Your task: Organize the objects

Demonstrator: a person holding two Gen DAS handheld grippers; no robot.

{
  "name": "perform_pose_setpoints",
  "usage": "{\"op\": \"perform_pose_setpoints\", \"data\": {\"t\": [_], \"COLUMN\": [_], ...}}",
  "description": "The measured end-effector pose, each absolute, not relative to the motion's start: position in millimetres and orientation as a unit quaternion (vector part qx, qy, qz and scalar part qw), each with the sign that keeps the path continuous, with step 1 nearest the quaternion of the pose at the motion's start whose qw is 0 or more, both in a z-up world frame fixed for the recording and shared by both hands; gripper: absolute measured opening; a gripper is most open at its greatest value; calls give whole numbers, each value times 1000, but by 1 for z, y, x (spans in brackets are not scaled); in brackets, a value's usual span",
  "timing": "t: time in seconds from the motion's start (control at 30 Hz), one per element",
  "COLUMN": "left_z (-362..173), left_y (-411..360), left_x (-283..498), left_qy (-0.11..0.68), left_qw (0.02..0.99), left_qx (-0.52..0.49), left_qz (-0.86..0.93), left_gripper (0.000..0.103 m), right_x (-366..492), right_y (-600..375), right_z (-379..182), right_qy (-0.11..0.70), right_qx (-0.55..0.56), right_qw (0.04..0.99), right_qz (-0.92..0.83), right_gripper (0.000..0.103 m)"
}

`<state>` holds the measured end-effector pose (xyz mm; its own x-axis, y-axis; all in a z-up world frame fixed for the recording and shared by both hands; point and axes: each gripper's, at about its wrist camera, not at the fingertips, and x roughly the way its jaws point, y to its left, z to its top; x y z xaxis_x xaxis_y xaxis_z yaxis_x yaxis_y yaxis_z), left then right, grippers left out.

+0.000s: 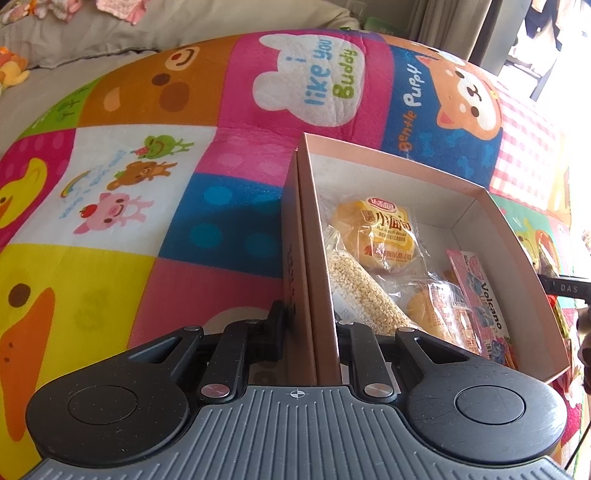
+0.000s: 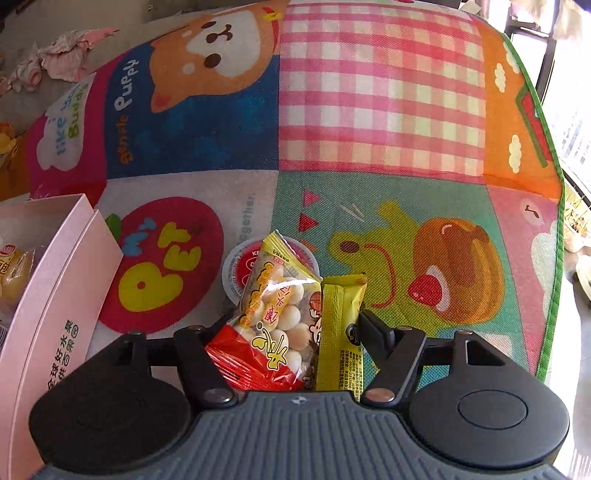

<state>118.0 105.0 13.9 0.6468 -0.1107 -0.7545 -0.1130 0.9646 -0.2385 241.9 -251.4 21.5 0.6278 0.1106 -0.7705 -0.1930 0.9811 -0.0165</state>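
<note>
Spread under everything is a bright patchwork play mat [image 2: 380, 110] printed with cartoon animals, with grey bedding [image 1: 110, 33] beyond its far edge.

On it, the left gripper [image 1: 310, 325] is nearly shut, its two black fingers clamped on the near left wall of an open pink cardboard box [image 1: 480, 192], one finger outside the wall and one inside. Inside the box lie a clear-wrapped yellow bun [image 1: 376, 232], a clear packet of small pale grains [image 1: 365, 295] against the gripped wall, another wrapped orange-yellow bun [image 1: 428, 306], and a pink flat sachet printed "Volcano" [image 1: 480, 295] nearer the right wall.

The right gripper [image 2: 291, 325] stands about half open over a small heap just beside the box's right side. Between its fingers lie a clear yellow-and-red bag of small round white biscuits [image 2: 277, 314] and a yellow-green narrow sachet [image 2: 340, 325]; whether the pads press on them cannot be told. Behind the bag, partly covered by it, is a small round tub with a red-and-white lid [image 2: 240, 273].
</note>
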Motion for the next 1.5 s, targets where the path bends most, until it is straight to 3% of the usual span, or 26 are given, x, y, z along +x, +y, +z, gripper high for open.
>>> {"op": "perform_pose_setpoints", "data": {"t": [0.2, 0.33, 0.5, 0.83, 1.07, 1.23, 1.5], "left_z": [14, 13, 12, 12, 12, 12, 12], "left_y": [106, 107, 108, 107, 107, 107, 106], "left_x": [118, 115, 115, 113, 114, 114, 114], "left_qy": [418, 414, 411, 409, 409, 412, 410], "left_qw": [899, 900, 900, 902, 901, 900, 901], "left_qx": [-134, -138, -142, -137, -142, -141, -141], "left_qz": [-1, -2, -2, -3, 2, 3, 4], "left_gripper": [19, 19, 20, 20, 19, 19, 19], "right_x": [188, 150, 99, 22, -1, -11, -11], "right_y": [-258, -271, -291, -306, -281, -267, -258], "right_z": [30, 42, 71, 52, 23, 32, 22], "right_qy": [451, 487, 410, 387, 390, 364, 352], "right_qx": [-34, 59, 45, -2, 5, 68, 35], "right_qw": [885, 852, 900, 919, 919, 923, 933], "right_qz": [112, 180, 139, 72, 55, 107, 64], "right_gripper": [68, 71, 85, 90, 100, 100, 101]}}
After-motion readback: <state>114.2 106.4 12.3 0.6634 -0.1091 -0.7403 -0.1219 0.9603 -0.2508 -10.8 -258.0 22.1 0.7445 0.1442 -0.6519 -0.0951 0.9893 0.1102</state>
